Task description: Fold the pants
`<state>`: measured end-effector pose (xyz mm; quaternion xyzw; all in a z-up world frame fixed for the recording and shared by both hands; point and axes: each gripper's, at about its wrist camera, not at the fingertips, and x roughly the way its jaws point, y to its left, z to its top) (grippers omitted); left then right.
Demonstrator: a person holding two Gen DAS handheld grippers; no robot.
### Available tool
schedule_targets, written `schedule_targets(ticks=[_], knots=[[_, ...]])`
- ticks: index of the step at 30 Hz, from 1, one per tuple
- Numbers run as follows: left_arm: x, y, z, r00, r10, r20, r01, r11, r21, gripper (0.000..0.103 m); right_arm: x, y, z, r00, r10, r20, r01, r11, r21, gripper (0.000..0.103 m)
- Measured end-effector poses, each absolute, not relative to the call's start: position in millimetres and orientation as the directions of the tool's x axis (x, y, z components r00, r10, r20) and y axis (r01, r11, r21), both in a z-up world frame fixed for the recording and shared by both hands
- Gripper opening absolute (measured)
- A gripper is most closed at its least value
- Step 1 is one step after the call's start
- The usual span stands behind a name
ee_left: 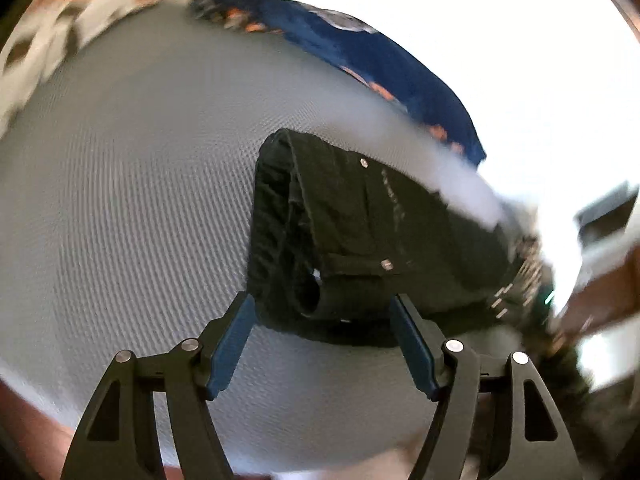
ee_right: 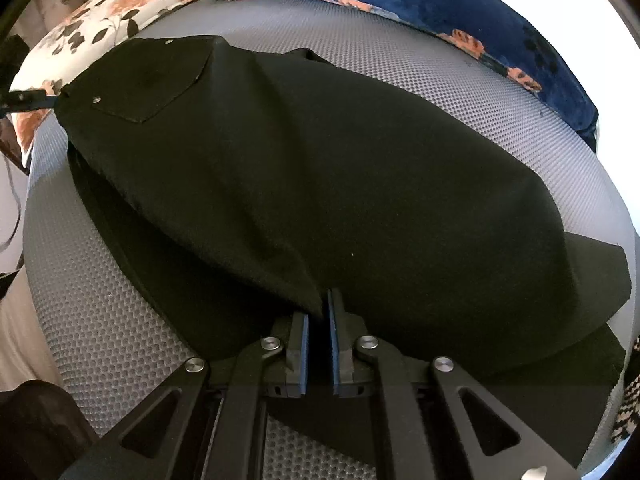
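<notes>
The black pants (ee_right: 320,168) lay on the grey textured bed (ee_right: 100,300), already doubled lengthwise with one leg on top of the other, the waistband and back pocket (ee_right: 156,80) toward the far left in the right wrist view. The right gripper (ee_right: 319,320) had its fingers pressed nearly together on a fold of the upper layer near the leg end, and the cloth rose from the bed into that pinch. The left gripper (ee_left: 322,320) hung above the waistband end with its fingers spread wide and nothing between them; its view was heavily motion-blurred, so how near it was to the cloth could not be told.

Along the far edge of the bed sat a blue flowered cushion (ee_right: 460,12) and, to its left, a white flowered pillow (ee_right: 104,16).

The main risk, as I judged it, was that only one hand held the cloth. If the right gripper carried the leg end toward the waist alone, the lower leg might stay behind or drag, and the two layers would slide out of line. The pinch looked narrow too, taking only a small ridge of cloth, so the heavy fabric could slip free mid-lift. The unheld waist end could also creep across the bed and skew the fold.
</notes>
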<state>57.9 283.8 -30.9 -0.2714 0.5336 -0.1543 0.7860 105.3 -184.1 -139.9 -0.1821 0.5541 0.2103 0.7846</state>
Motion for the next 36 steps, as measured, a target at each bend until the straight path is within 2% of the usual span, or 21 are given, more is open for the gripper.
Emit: schedule_targets(ticks=[3,5,7,13,15,16,18,25,29,36], knots=[[53.4,277.2,-39.7,0.373,-0.560,-0.740,-0.149,0.751,-0.643,0.066,106.1,-184.1,-140.2,0.303,0.130,-0.944,-0.534,0.844,-0.055,0.008],[54.4,269.2,-46.6,0.368,-0.574,-0.732,-0.192,0.723,-0.664,0.057,105.7,-183.8,-140.1,0.309,0.132,-0.942,-0.537,0.842,-0.058,0.009],[60.9,254.5,-57.7,0.353,-0.591,-0.725,-0.245,0.690,-0.681,0.053,102.2,-183.9,-139.2,0.312,0.136,-0.940,-0.537,0.842,-0.057,0.009],[79.0,245.4,-79.2,0.370,-0.580,-0.726,-0.345,0.640,-0.687,0.052,100.9,-184.0,-133.9,0.320,0.143,-0.936,-0.533,0.845,-0.053,0.009],[84.0,246.5,-82.9,0.383,-0.574,-0.724,-0.361,0.629,-0.689,0.038,100.1,-184.8,-131.8,0.321,0.147,-0.935,-0.526,0.849,-0.047,0.009],[89.0,246.0,-81.8,0.379,-0.561,-0.736,-0.347,0.650,-0.675,0.025,99.9,-184.8,-130.1,0.322,0.148,-0.935,-0.519,0.853,-0.044,0.009],[97.5,248.0,-75.0,0.377,-0.555,-0.741,-0.324,0.670,-0.667,0.021,98.0,-183.6,-123.9,0.325,0.148,-0.934,-0.507,0.861,-0.040,0.009],[123.2,242.1,-25.4,0.422,-0.531,-0.735,-0.073,0.788,-0.611,0.020,77.9,-171.0,-92.4,0.346,0.163,-0.924,-0.511,0.858,-0.040,0.009],[119.5,236.6,-51.7,0.338,-0.498,-0.798,-0.038,0.841,-0.540,0.020,70.3,-171.0,-96.1,0.323,0.169,-0.931,-0.494,0.870,-0.014,0.009],[106.9,239.3,-75.0,0.310,-0.482,-0.820,-0.038,0.855,-0.517,0.021,66.7,-167.2,-99.9,0.298,0.160,-0.941,-0.491,0.871,-0.007,0.009]])
